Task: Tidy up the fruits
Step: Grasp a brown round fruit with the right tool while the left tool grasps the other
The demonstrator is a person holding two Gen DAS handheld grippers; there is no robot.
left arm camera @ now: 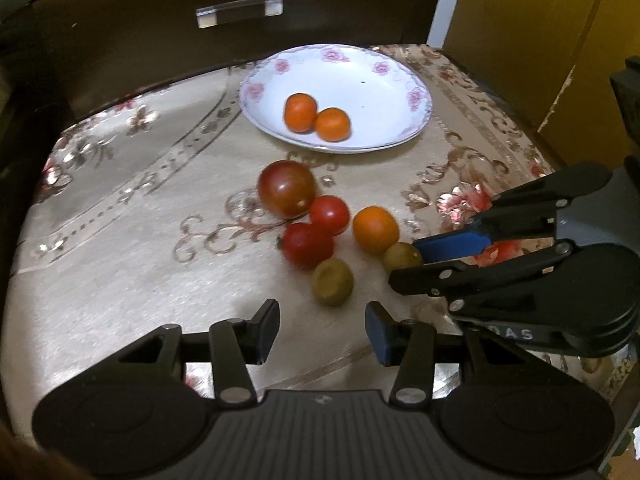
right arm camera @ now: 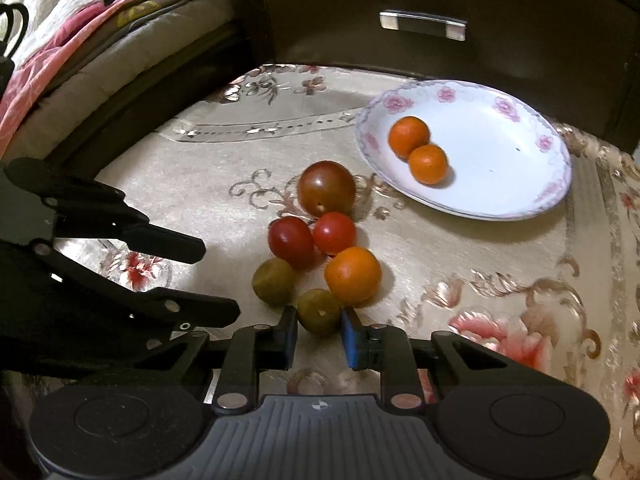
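Observation:
A white flowered plate (left arm camera: 384,76) (right arm camera: 500,160) holds two orange fruits (left arm camera: 316,118) (right arm camera: 418,148). On the cloth lie a large dark red tomato (left arm camera: 287,188) (right arm camera: 326,187), two small red tomatoes (left arm camera: 318,232) (right arm camera: 312,238), an orange fruit (left arm camera: 375,229) (right arm camera: 353,275) and two green fruits (left arm camera: 333,282) (right arm camera: 274,281). My right gripper (right arm camera: 319,338) (left arm camera: 404,262) has its pads on both sides of the nearer green fruit (right arm camera: 319,311) (left arm camera: 400,256). My left gripper (left arm camera: 322,330) (right arm camera: 218,280) is open and empty, just short of the other green fruit.
A beige floral tablecloth (left arm camera: 140,240) covers the table. A dark drawer front with a metal handle (left arm camera: 239,11) (right arm camera: 423,25) stands behind the plate. Bedding (right arm camera: 80,12) lies at the far left. A yellow panel (left arm camera: 520,40) is at the right.

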